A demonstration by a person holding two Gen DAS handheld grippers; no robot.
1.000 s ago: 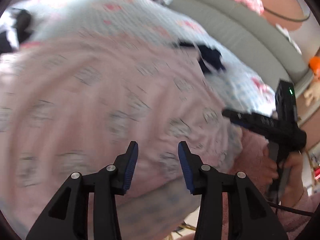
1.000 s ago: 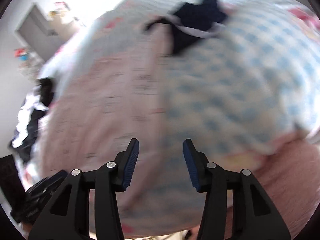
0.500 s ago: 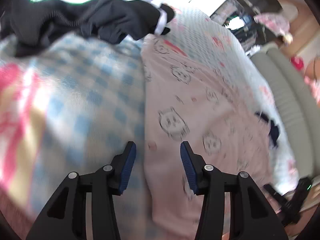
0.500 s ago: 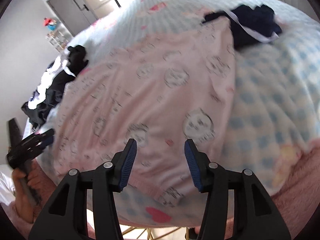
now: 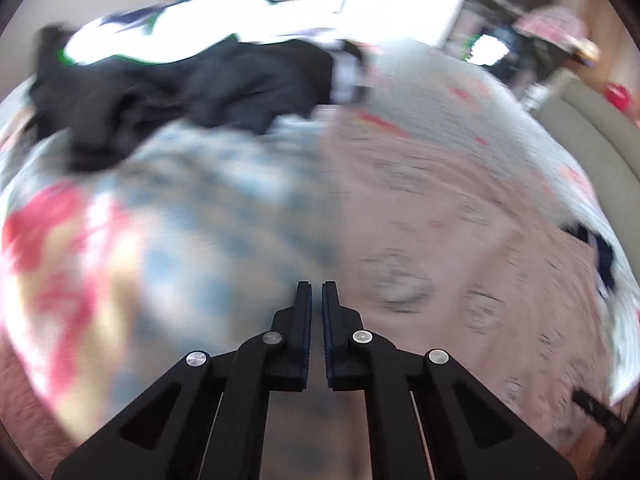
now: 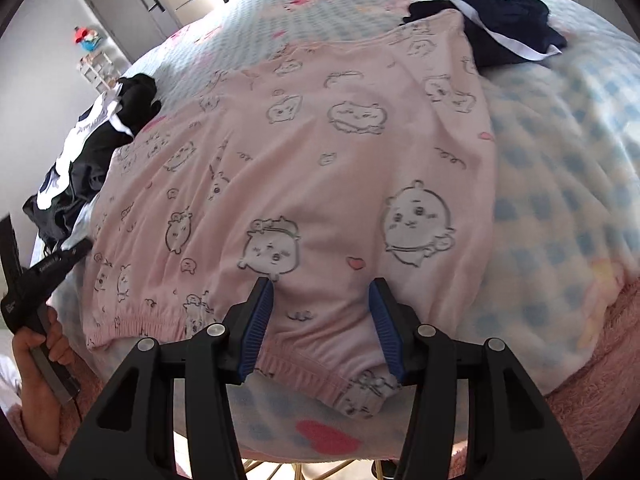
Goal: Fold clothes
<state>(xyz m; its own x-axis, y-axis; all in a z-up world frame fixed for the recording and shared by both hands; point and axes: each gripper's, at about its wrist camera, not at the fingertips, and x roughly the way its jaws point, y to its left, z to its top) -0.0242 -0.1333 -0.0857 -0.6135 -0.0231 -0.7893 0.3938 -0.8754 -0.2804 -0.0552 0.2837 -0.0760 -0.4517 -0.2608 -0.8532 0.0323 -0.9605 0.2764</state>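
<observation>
A pink pyjama garment [image 6: 320, 160] printed with cartoon animals lies spread flat on a blue checked blanket [image 6: 560, 160]. My right gripper [image 6: 322, 292] hovers open just over its near elastic hem, and nothing is between the pads. My left gripper [image 5: 317, 286] is shut, its tips at the line where the pink garment [image 5: 460, 240] meets the blanket. That view is blurred, so I cannot tell whether cloth is pinched. In the right wrist view the left gripper [image 6: 86, 243] reaches the garment's left edge, held by a hand [image 6: 36, 344].
A heap of black and white clothes [image 5: 180, 88] lies beyond the left gripper and shows at the bed's left side [image 6: 100, 148]. A navy garment with white trim [image 6: 500, 28] rests at the pink garment's far right corner. A grey padded headboard [image 5: 592, 128] runs along the right.
The left gripper swung across to the garment's left edge, and its jaws went from open to shut. The right gripper drew nearer the elastic hem and stayed open.
</observation>
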